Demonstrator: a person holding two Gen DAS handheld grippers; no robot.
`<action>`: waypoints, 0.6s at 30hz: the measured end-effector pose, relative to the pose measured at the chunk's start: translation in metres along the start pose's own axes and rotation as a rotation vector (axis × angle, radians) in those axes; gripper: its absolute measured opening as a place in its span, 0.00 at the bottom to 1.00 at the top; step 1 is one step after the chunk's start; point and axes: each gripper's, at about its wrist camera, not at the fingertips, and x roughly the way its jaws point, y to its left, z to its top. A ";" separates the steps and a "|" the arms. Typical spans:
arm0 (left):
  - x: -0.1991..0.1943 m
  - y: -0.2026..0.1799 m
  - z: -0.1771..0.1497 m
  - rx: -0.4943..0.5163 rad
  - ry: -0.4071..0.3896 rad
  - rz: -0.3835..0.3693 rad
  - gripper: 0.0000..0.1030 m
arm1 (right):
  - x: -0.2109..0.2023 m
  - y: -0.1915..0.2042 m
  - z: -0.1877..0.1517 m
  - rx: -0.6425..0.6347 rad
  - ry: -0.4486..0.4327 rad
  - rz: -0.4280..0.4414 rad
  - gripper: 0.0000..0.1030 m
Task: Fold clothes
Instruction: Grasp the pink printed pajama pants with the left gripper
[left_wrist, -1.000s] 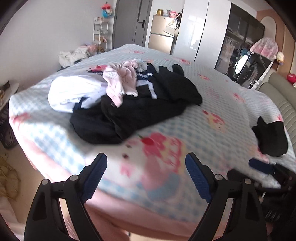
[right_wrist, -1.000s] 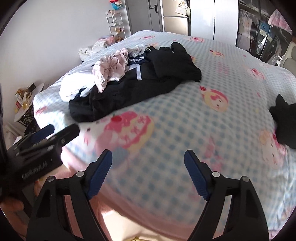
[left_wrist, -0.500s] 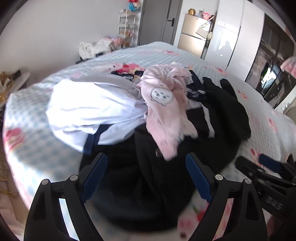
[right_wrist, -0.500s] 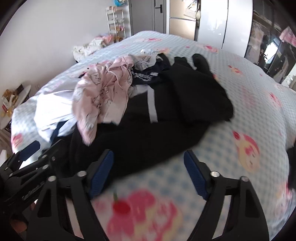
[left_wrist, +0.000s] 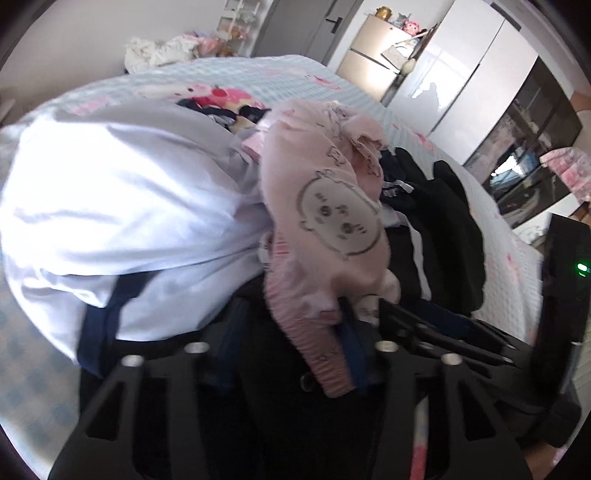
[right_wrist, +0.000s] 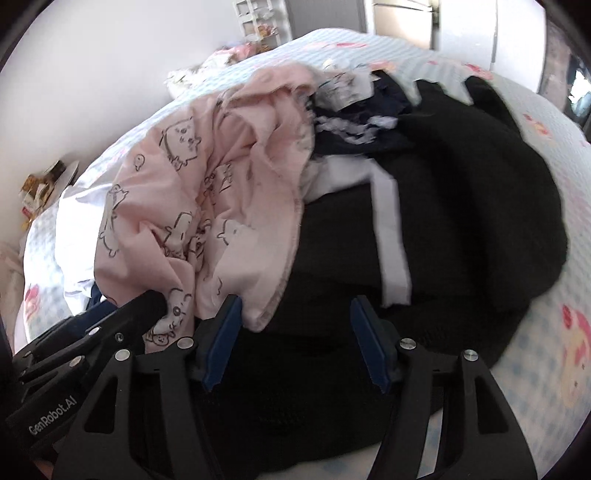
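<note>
A heap of clothes lies on the bed: a white garment (left_wrist: 110, 206) with navy trim, a pink cartoon-print garment (left_wrist: 325, 206) on top, and black garments (left_wrist: 450, 229) to the right. My left gripper (left_wrist: 288, 339) is low over the heap, its jaws closing. The pink ribbed hem hangs between them against the right pad, not pinched. My right gripper (right_wrist: 295, 343) hovers over the black garment (right_wrist: 461, 203), jaws closing, with the pink garment (right_wrist: 207, 184) edge beside its left pad. The left gripper (right_wrist: 110, 332) shows at lower left there.
The bed sheet (right_wrist: 546, 110) is blue-checked with pink cartoon prints. A fridge (left_wrist: 373, 62) and a white wardrobe (left_wrist: 469, 66) stand beyond the bed. More clothes (left_wrist: 155, 51) are heaped by the far wall. A small cluttered side table (right_wrist: 48, 181) sits left of the bed.
Both grippers have come forward and down from the bed's edge onto the clothes heap. Both sets of jaws have narrowed. The pink hem now lies between the left jaws.
</note>
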 end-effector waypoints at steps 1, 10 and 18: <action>0.001 -0.003 -0.001 0.013 0.001 0.017 0.34 | 0.004 0.002 0.001 -0.005 0.012 0.024 0.46; -0.027 -0.041 -0.010 0.107 -0.070 0.047 0.18 | -0.043 0.012 -0.005 -0.052 -0.110 0.004 0.06; -0.064 -0.050 -0.032 0.095 -0.116 0.039 0.16 | -0.096 -0.001 -0.012 -0.072 -0.151 -0.020 0.04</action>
